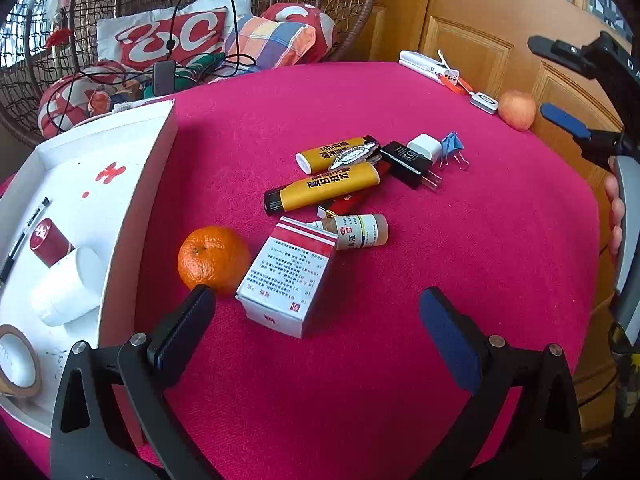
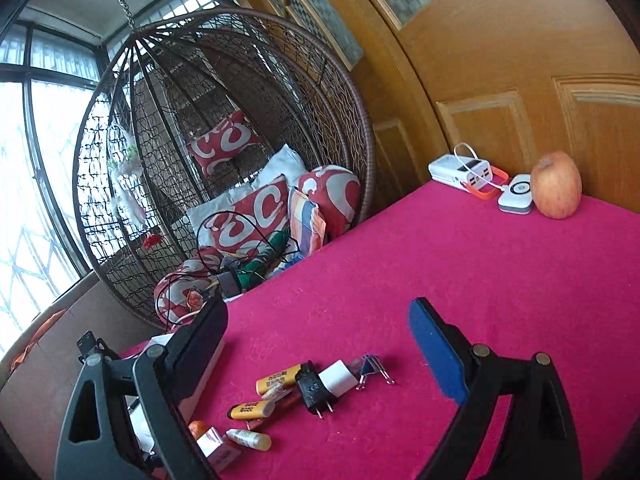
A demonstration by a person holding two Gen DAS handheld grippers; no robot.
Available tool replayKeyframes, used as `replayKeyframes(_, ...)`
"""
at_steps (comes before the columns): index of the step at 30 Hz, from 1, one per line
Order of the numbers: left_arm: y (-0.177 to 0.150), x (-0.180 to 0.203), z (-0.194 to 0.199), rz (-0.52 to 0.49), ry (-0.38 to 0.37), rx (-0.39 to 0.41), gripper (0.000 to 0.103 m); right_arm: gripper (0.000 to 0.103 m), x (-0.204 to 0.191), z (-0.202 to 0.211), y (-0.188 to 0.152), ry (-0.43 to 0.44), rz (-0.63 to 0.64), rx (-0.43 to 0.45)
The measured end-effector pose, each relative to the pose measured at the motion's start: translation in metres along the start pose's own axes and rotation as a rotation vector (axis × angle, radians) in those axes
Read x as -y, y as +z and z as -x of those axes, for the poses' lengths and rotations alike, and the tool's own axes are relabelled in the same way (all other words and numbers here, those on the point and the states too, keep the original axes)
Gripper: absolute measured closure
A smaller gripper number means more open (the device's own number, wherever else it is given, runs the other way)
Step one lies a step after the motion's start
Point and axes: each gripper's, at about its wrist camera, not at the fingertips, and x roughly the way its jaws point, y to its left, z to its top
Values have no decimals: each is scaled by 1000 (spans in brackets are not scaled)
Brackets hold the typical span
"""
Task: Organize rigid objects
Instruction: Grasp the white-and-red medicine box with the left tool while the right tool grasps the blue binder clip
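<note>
Pink table cloth (image 1: 360, 380), white box (image 1: 132, 208) at nine o'clock, basket chair (image 2: 224, 128) behind, wooden door (image 2: 520, 80), left gripper (image 1: 316, 320) and right gripper (image 2: 320, 344) both wide apart, holding nothing

A red-and-white medicine box (image 1: 290, 280) lies flat beside an orange (image 1: 214, 258); behind it lie a small bottle (image 1: 360, 232), two yellow tubes (image 1: 324, 192), and what seems a black charger (image 1: 408, 164).

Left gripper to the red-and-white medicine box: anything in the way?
Nothing visible. The left gripper is open, empty, with the medicine box just ahead between its fingers. The orange sits beside the box on the tray's side, near the black finger; a small bottle lies just behind the box.
</note>
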Motion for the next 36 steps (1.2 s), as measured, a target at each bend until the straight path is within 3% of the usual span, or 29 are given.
replayKeyframes(3,2,4,-8,-9,-34,-26,1,11,23,-13,-3,-50,-19,-74)
replayKeyframes(8,1,8,-10,-32,-10,-25,37,11,35,-31,-12,-119,81,-172)
replayKeyframes(15,1,5,-9,-16,-12,-20,39,13,11,-65,-27,-104,185,-277)
replayKeyframes(16,1,6,-10,-21,-6,-21,39,15,8,-72,-29,-100,198,-292)
replayKeyframes(18,2,7,-12,-29,4,-23,39,37,2,-83,-33,-115,238,-315)
replayKeyframes(22,2,7,-12,-29,4,-21,39,54,-1,-96,-42,-122,278,-363)
replayKeyframes(23,2,5,-12,-24,-1,-18,49,73,-1,-97,-43,-129,289,-374)
replayKeyframes(24,2,3,-10,-15,-3,-11,58,84,1,-95,-43,-120,282,-373)
replayKeyframes(25,2,1,-10,-6,-21,-11,72,84,2,-92,-42,-110,276,-365)
replayKeyframes(36,-5,9,20,-24,-12,86,72,86,-6,-35,-23,-20,223,-204)
